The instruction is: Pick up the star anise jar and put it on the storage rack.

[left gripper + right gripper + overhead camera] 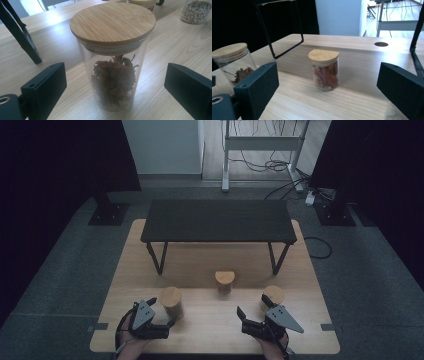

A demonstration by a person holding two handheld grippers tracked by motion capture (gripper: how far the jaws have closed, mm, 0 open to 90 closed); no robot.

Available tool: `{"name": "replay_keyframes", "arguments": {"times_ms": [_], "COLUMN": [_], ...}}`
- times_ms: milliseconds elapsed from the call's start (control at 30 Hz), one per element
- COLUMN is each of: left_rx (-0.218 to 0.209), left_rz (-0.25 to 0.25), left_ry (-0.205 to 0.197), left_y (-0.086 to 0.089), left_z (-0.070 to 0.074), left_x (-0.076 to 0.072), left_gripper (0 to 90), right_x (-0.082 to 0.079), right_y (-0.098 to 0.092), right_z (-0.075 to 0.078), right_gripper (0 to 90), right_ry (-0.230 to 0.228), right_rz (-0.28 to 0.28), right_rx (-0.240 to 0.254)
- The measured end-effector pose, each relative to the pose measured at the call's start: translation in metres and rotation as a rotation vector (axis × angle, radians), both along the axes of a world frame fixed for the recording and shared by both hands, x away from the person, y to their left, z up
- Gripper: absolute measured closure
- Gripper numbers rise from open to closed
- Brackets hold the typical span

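Item: glass jar with dried flower heads (113, 65), standing upright on the wooden counter (210, 330), long axis vertical.

Position relative to left claw (168, 324): dead ahead, at 12 o'clock in the left gripper view, centred in the gap between the two black jaws but set a little beyond them, untouched on either side. In the high view, just beside the claw at about 1 o'clock. Nearer to the left claw than to the right claw (242, 316) by a clear margin; judged the left hand's to take, by a straight advance with the jaws passing either side of the glass body below the lid.

Left claw: spread wide, nothing between the pads.
Right claw: spread wide, pinching nothing; aimed at the jar of red dried pods (325, 70), which stands at 12 o'clock in the right gripper view, well apart from the jaws.

Description of item: clear cylindrical glass, taller than wide; round bamboo lid (112, 23) seated flat, slightly overhanging the wall; contents a loose clump of brown-red dried blooms filling the lower half.

Also on counter: third jar with pale grains (195, 11) at 1 o'clock in the left gripper view; black low stand (217, 220) at 12 o'clock, behind the row of jars.
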State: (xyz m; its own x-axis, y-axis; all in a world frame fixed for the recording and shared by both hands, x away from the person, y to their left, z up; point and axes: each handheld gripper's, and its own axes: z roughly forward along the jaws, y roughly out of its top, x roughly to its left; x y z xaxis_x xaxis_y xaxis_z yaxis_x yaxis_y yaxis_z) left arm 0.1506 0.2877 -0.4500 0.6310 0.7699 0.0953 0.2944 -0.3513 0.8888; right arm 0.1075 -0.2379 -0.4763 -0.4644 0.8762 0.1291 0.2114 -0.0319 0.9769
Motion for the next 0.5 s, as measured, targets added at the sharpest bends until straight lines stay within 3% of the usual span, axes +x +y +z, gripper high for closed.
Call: {"name": "replay_keyframes", "arguments": {"times_ms": [400, 500], "left_rx": [0.007, -0.026], "left_rz": [0.017, 0.020], "left_ry": [-0.004, 0.019], "left_y": [-0.0042, 0.0027], "left_z": [0.0001, 0.0077], "left_x": [-0.0008, -0.0050], "left_gripper": [2.1, 1.1], "right_x": [-0.0034, -0.0092], "right_y": [0.0068, 0.0030], "right_z": [0.0009, -0.0011], "right_gripper": [2.7, 2.7], "right_ry": [0.000, 0.010], "right_rz": [0.077, 0.086], "right_rx": [-0.027, -0.029]}}
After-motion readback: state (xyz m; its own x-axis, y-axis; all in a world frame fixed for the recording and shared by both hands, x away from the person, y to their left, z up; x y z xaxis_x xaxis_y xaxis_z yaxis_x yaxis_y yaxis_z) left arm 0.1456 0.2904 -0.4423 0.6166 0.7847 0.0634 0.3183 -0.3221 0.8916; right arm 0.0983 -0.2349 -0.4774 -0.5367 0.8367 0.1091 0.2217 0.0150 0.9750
